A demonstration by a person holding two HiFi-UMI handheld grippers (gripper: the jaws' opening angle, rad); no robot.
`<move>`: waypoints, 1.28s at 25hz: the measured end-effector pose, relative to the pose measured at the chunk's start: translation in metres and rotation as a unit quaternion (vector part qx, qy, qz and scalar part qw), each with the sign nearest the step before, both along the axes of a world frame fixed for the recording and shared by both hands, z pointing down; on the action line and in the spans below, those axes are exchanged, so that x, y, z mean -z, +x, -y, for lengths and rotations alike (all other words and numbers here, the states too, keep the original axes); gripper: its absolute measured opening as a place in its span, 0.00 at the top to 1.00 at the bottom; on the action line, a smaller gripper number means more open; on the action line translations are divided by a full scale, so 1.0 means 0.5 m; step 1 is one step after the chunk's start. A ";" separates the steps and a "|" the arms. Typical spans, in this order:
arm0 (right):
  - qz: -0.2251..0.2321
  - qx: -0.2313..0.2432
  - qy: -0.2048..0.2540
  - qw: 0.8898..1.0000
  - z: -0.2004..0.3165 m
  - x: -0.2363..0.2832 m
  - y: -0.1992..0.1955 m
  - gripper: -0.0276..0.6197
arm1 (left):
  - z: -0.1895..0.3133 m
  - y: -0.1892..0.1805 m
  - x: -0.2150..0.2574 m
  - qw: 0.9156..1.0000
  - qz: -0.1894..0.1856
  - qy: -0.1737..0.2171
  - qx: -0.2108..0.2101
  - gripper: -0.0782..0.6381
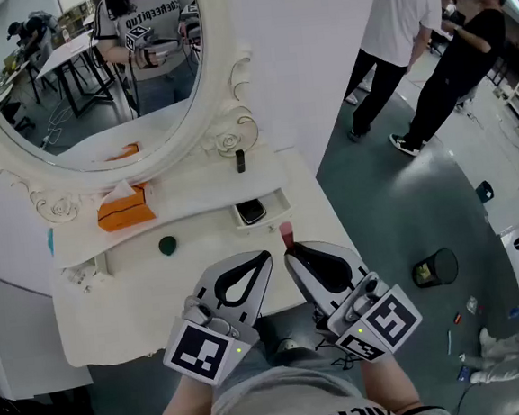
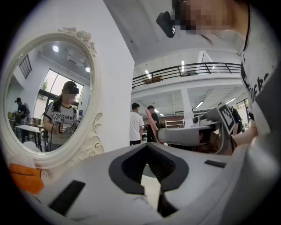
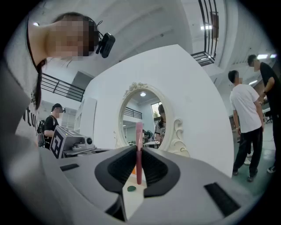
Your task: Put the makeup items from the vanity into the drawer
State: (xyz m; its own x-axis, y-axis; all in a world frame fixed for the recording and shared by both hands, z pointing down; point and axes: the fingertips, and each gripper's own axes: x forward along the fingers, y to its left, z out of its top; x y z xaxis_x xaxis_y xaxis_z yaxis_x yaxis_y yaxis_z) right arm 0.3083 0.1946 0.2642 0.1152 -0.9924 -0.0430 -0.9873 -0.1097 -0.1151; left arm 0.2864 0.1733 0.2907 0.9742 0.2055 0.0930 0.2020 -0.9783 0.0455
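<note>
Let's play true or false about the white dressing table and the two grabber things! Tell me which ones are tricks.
1. The right gripper is pinching a thin pink stick. True.
2. The left gripper is holding the small round green pot. False: its jaws are together with nothing between them, and the pot sits on the white vanity top.
3. The little white drawer is closed. False: it is pulled open, with a black item inside.
4. A soft orange pack lies below the oval mirror. True.
</note>
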 end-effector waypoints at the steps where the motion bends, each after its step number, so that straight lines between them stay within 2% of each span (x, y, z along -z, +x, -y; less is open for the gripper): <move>1: 0.000 0.001 0.001 1.000 -0.001 0.002 -0.002 0.87 | 0.000 -0.002 0.002 1.000 0.000 0.000 0.001 0.87; 12: -0.006 0.014 0.003 1.000 0.004 0.007 -0.028 0.87 | 0.006 -0.031 0.004 1.000 -0.003 0.002 0.019 0.87; 19: 0.008 0.039 0.007 0.999 0.019 0.005 -0.056 0.87 | 0.020 -0.060 0.005 0.999 -0.009 0.003 0.041 0.87; 27: 0.000 0.089 0.008 0.996 0.043 0.010 -0.119 0.87 | 0.038 -0.134 0.004 0.995 -0.011 0.003 0.098 0.87; 32: -0.003 0.140 0.010 0.990 0.053 0.008 -0.173 0.87 | 0.038 -0.189 -0.001 0.989 -0.009 0.005 0.146 0.87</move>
